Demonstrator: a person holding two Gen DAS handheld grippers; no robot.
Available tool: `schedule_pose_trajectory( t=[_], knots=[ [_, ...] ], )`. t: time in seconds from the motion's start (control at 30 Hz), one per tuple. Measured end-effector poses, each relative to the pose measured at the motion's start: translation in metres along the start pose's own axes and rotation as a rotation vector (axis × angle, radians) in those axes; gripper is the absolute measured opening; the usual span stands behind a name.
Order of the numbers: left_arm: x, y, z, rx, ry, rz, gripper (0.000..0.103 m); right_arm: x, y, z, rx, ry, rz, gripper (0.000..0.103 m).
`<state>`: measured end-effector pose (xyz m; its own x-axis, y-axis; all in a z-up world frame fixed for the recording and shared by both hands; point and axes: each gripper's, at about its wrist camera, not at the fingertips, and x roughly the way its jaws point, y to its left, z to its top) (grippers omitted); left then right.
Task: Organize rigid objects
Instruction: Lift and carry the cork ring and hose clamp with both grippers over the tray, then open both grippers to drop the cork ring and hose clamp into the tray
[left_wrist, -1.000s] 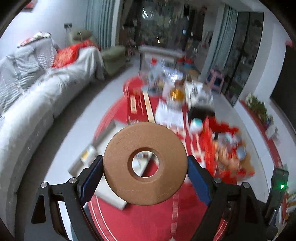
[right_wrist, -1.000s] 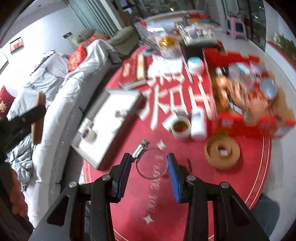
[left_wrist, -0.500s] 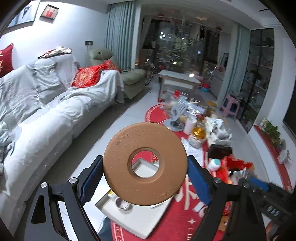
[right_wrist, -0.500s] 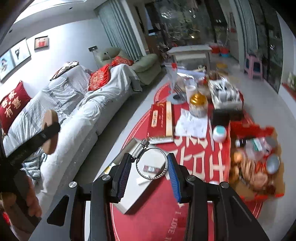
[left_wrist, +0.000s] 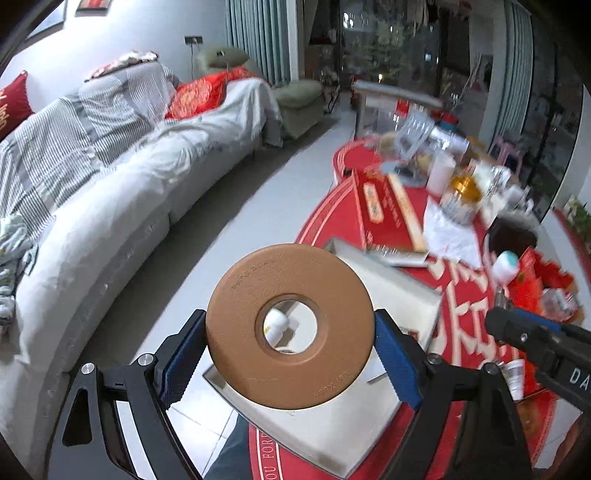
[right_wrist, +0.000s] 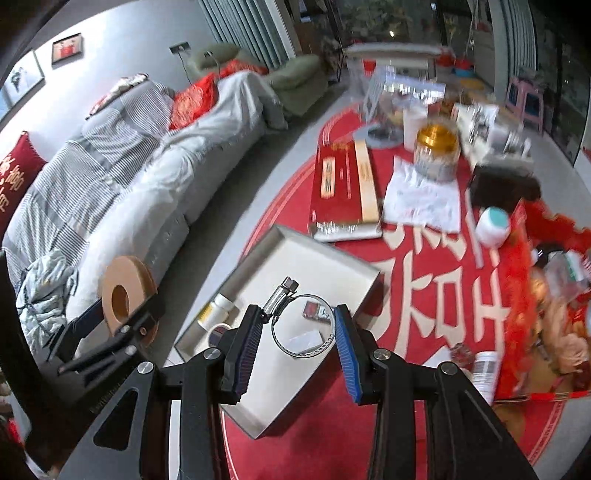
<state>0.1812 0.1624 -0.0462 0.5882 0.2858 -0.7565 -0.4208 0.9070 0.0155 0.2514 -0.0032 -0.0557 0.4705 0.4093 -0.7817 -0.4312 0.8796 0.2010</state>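
The brown grinding disc sat clamped edge-on between the blue pads of my left gripper, its flat face toward the camera and its centre hole showing a small white bottle in the tray below. To the far left ran the long grey sofa with red cushions on it — well apart from anything I was holding. In the right wrist view the disc and my left gripper hung out over the floor beside the sofa, left of the tray.

Moving right, the white tray lay on the red round rug, its near corner overhanging the rug's edge. Inside it I could see a roll of tape, the small white bottle just beside that, a small dark packet and a white card.

My right gripper held a metal hose clamp — the band pinched between the two pads, the screw housing sticking up at the left finger — in the air above the tray.

Further right on the rug lay a red flat box, a gold-lidded jar, a white jar with a teal lid, and a blurred heap of red packaging at the edge.
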Motion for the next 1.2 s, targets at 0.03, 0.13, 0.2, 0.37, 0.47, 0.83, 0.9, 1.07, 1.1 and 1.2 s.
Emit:
schedule_pose_trajectory(
  t=[0.03, 0.13, 0.2, 0.37, 0.47, 0.83, 0.9, 1.07, 1.1, 1.2],
  knots=[
    [0.009, -0.001, -0.002, 0.0, 0.015, 0.0, 0.089, 0.009, -0.001, 0.0, 0.006, 0.015, -0.003, 0.041],
    [0.035, -0.006, -0.008, 0.004, 0.056, 0.015, 0.089, 0.037, -0.006, -0.001, 0.019, 0.063, -0.011, 0.041],
    [0.051, -0.008, -0.01, -0.002, 0.084, 0.019, 0.089, 0.053, -0.008, 0.0, 0.02, 0.089, -0.012, 0.041],
    [0.072, -0.011, -0.015, 0.008, 0.124, 0.032, 0.089, 0.082, -0.009, -0.001, 0.016, 0.135, -0.015, 0.041],
    [0.083, -0.01, -0.014, 0.0, 0.141, 0.031, 0.089, 0.093, -0.012, -0.001, 0.022, 0.151, -0.017, 0.041],
    [0.104, -0.013, -0.015, 0.007, 0.173, 0.031, 0.089, 0.117, -0.01, 0.004, 0.019, 0.181, -0.018, 0.041],
    [0.106, -0.013, -0.014, 0.005, 0.179, 0.026, 0.089, 0.12, -0.01, 0.004, 0.019, 0.187, -0.017, 0.041],
    [0.11, -0.014, -0.014, 0.012, 0.178, 0.029, 0.089, 0.128, -0.01, 0.004, 0.024, 0.199, -0.017, 0.041],
    [0.111, -0.014, -0.014, 0.015, 0.179, 0.028, 0.089, 0.129, -0.01, 0.003, 0.027, 0.201, -0.017, 0.041],
    [0.115, -0.014, -0.014, 0.013, 0.184, 0.028, 0.089, 0.133, -0.011, 0.004, 0.031, 0.205, -0.018, 0.041]
  ],
)
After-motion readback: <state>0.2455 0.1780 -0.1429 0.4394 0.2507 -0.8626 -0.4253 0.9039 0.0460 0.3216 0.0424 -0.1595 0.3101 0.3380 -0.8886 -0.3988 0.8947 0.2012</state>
